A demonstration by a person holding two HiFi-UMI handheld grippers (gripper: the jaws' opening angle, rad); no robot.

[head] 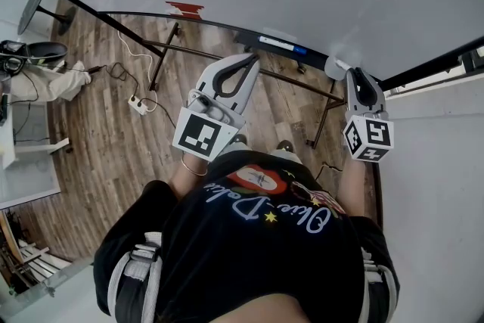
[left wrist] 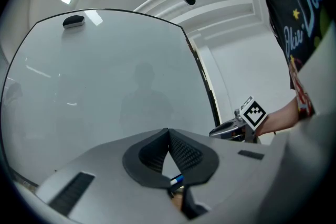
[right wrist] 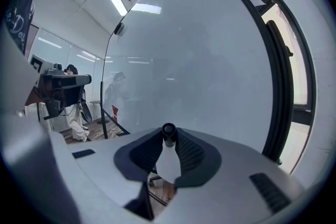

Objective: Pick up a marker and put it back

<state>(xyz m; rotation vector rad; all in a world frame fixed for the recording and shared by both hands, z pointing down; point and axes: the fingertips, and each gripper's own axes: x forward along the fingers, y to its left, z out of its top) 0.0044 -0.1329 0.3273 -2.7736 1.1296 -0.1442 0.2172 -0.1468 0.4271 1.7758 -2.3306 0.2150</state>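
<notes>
Right gripper (right wrist: 168, 138): jaws closed on a dark round-ended marker (right wrist: 168, 129). It is seen end-on at lower centre of the right gripper view, pinched at the very tips. The marker's end faces the large glossy whiteboard (right wrist: 199, 50) and stands clear of it.

Left gripper (left wrist: 168, 132): jaws brought together, nothing between them. Through the gap below its tips shows a second marker, white with a blue end (left wrist: 177, 181).

In the head view the dark tray ledge (head: 249, 36) runs along the board's lower edge across upper centre. The right gripper (head: 355, 79) sits at centre right, just past the ledge's right end. The left gripper (head: 240, 66) is just below the ledge's middle. The held marker itself cannot be made out in this view.

Judgement: the marker is up, and the return is likely the step in hand.
- The grip is at the tips only, so a slow carry should stop the marker pivoting.
- The marker is best turned to lie along the ledge, not across it.
- It should go down beside the second marker, not on it.
- The jaws should part only once the barrel rests on the ledge.
</notes>
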